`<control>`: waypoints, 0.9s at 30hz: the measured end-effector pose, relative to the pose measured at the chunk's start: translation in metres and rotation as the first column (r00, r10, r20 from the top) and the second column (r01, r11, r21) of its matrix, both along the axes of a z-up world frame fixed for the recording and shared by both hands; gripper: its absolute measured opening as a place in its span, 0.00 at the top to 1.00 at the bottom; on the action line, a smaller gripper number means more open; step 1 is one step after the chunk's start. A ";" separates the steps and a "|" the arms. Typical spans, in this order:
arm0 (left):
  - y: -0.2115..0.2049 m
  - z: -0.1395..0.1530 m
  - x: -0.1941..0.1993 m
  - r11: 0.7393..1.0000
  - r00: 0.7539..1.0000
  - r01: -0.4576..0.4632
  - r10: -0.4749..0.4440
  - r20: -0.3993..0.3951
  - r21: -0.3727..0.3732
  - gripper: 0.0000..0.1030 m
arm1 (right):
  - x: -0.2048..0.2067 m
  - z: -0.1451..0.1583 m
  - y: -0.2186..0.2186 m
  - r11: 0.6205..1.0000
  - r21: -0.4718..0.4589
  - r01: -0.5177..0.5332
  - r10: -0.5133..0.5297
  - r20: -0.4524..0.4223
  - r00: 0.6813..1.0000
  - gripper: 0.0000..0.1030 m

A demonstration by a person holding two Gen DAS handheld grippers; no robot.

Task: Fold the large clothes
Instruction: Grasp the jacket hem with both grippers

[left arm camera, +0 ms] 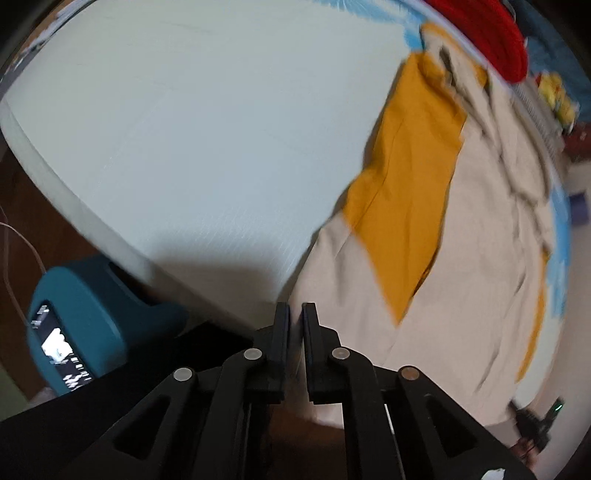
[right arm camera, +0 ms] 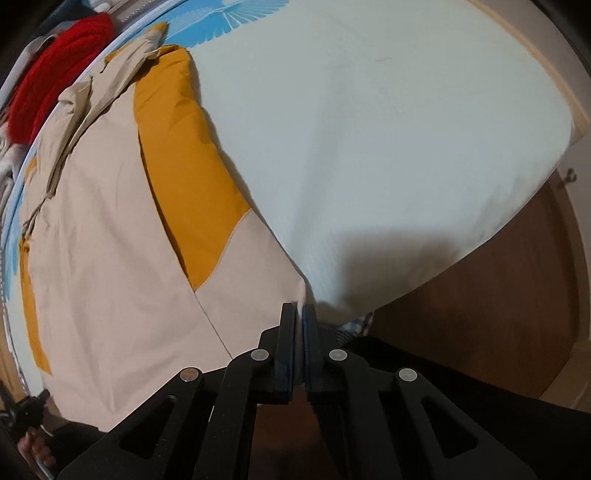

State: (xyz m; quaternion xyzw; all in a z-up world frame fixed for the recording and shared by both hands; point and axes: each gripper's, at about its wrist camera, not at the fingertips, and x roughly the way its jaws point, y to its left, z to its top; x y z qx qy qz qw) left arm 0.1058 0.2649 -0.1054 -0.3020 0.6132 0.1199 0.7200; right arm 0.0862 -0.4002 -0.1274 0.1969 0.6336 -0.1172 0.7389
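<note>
Soft, light garment (right arm camera: 110, 266) on the bed (right arm camera: 369, 129); right tool (right arm camera: 299, 312) pinches its hem corner; left tool (left arm camera: 294, 310) nearly closed, grip unclear; hold corners.

- Setting: home bedroom.
- Bed (left arm camera: 177, 122) with pale sheet, filling most of both frames.
- Blue leaf-print bedding (right arm camera: 236, 18), top centre of right wrist view.
- Red knit item (left arm camera: 484, 33), upper right of left wrist view.
- Wooden floor (right arm camera: 480, 321), lower right of right wrist view.
</note>
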 end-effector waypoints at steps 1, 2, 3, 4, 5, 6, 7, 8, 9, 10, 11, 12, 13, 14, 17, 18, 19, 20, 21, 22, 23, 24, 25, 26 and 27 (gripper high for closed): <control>0.003 0.005 0.002 1.000 1.000 -0.015 0.015 0.027 -0.007 0.80 | 0.000 0.004 -0.003 1.000 0.003 0.012 -0.012 0.027 1.000 0.92; 0.006 0.009 0.004 0.999 0.998 -0.028 0.029 0.061 -0.016 0.74 | 0.003 0.010 -0.004 1.000 -0.004 0.024 -0.024 0.058 0.998 0.91; 0.008 0.012 0.007 0.999 0.996 -0.030 0.032 0.078 -0.021 0.64 | 0.005 0.015 -0.007 0.999 -0.011 0.034 -0.033 0.078 0.996 0.87; 0.009 0.012 0.010 0.999 0.996 -0.027 0.029 0.081 -0.022 0.61 | 0.008 0.020 -0.011 0.999 -0.017 0.046 -0.044 0.111 0.993 0.84; 0.007 0.010 0.016 1.000 0.997 -0.021 0.023 0.075 -0.020 0.61 | 0.010 0.021 -0.013 0.999 -0.016 0.051 -0.049 0.124 0.991 0.76; 0.004 0.007 0.020 1.000 0.998 -0.015 0.016 0.064 -0.017 0.61 | 0.013 0.021 -0.015 0.998 -0.011 0.055 -0.053 0.132 0.990 0.67; 0.001 0.002 0.025 1.000 0.999 0.001 0.000 0.037 -0.007 0.59 | 0.014 0.016 -0.013 0.999 -0.005 0.053 -0.052 0.131 0.990 0.63; 0.000 -0.002 0.032 1.000 1.000 0.010 -0.010 0.021 0.002 0.59 | 0.017 0.011 -0.011 0.999 0.003 0.043 -0.043 0.121 0.992 0.60; -0.003 -0.004 0.033 1.000 1.000 0.021 -0.021 0.003 0.015 0.59 | 0.020 0.005 -0.008 0.999 0.006 0.033 -0.034 0.105 0.994 0.59; -0.008 -0.007 0.035 0.999 0.999 0.031 -0.031 -0.010 0.027 0.59 | 0.023 -0.003 -0.005 1.000 0.006 0.015 -0.015 0.074 0.997 0.59; -0.012 -0.009 0.034 0.999 0.999 0.039 -0.038 -0.017 0.032 0.59 | 0.022 -0.008 0.001 1.000 0.008 0.005 -0.005 0.054 0.999 0.59; -0.012 -0.010 0.035 0.998 0.999 0.047 -0.046 -0.022 0.036 0.59 | 0.023 -0.012 0.005 1.000 0.003 -0.002 0.002 0.045 0.999 0.59; -0.013 -0.011 0.035 0.998 0.998 0.057 -0.056 -0.028 0.040 0.59 | 0.027 -0.013 0.009 1.000 -0.020 -0.016 0.017 0.044 0.999 0.59; -0.014 -0.012 0.036 0.997 0.998 0.063 -0.062 -0.032 0.044 0.60 | 0.027 -0.013 0.013 0.999 -0.036 -0.031 0.033 0.043 0.999 0.59; -0.021 -0.015 0.038 0.992 0.994 0.101 -0.097 -0.049 0.078 0.65 | 0.026 -0.012 0.023 0.994 -0.074 -0.080 0.083 0.037 0.996 0.68; -0.025 -0.016 0.041 0.990 0.993 0.114 -0.110 -0.052 0.087 0.75 | 0.026 -0.011 0.025 0.993 -0.073 -0.090 0.093 0.038 0.995 0.84; -0.027 -0.016 0.041 0.987 0.991 0.126 -0.121 -0.055 0.095 0.88 | 0.027 -0.010 0.029 0.992 -0.065 -0.105 0.108 0.041 0.993 0.90; -0.027 -0.016 0.041 0.987 0.990 0.131 -0.126 -0.056 0.098 0.94 | 0.027 -0.009 0.032 0.991 -0.068 -0.118 0.122 0.049 0.991 0.94; -0.027 -0.015 0.040 0.986 0.990 0.133 -0.128 -0.054 0.098 0.95 | 0.027 -0.006 0.034 0.989 -0.074 -0.129 0.133 0.056 0.990 0.96; -0.027 -0.013 0.039 0.987 0.991 0.132 -0.129 -0.046 0.093 0.95 | 0.026 -0.004 0.036 0.988 -0.078 -0.136 0.141 0.063 0.988 0.96; -0.026 -0.011 0.037 0.987 0.991 0.133 -0.130 -0.041 0.091 0.95 | 0.023 -0.002 0.033 0.987 -0.078 -0.138 0.143 0.068 0.987 0.96; -0.026 -0.009 0.036 0.987 0.991 0.134 -0.132 -0.032 0.087 0.95 | 0.022 -0.001 0.033 0.988 -0.076 -0.137 0.142 0.072 0.987 0.96; -0.025 -0.008 0.036 0.988 0.991 0.132 -0.130 -0.029 0.080 0.95 | 0.021 -0.001 0.033 0.988 -0.074 -0.133 0.138 0.072 0.988 0.96; -0.024 -0.009 0.035 0.989 0.991 0.130 -0.127 -0.031 0.076 0.95 | 0.021 -0.001 0.032 0.990 -0.067 -0.126 0.130 0.071 0.989 0.96; -0.023 -0.010 0.035 0.989 0.991 0.127 -0.125 -0.039 0.076 0.93 | 0.022 -0.002 0.030 0.991 -0.060 -0.119 0.123 0.069 0.990 0.93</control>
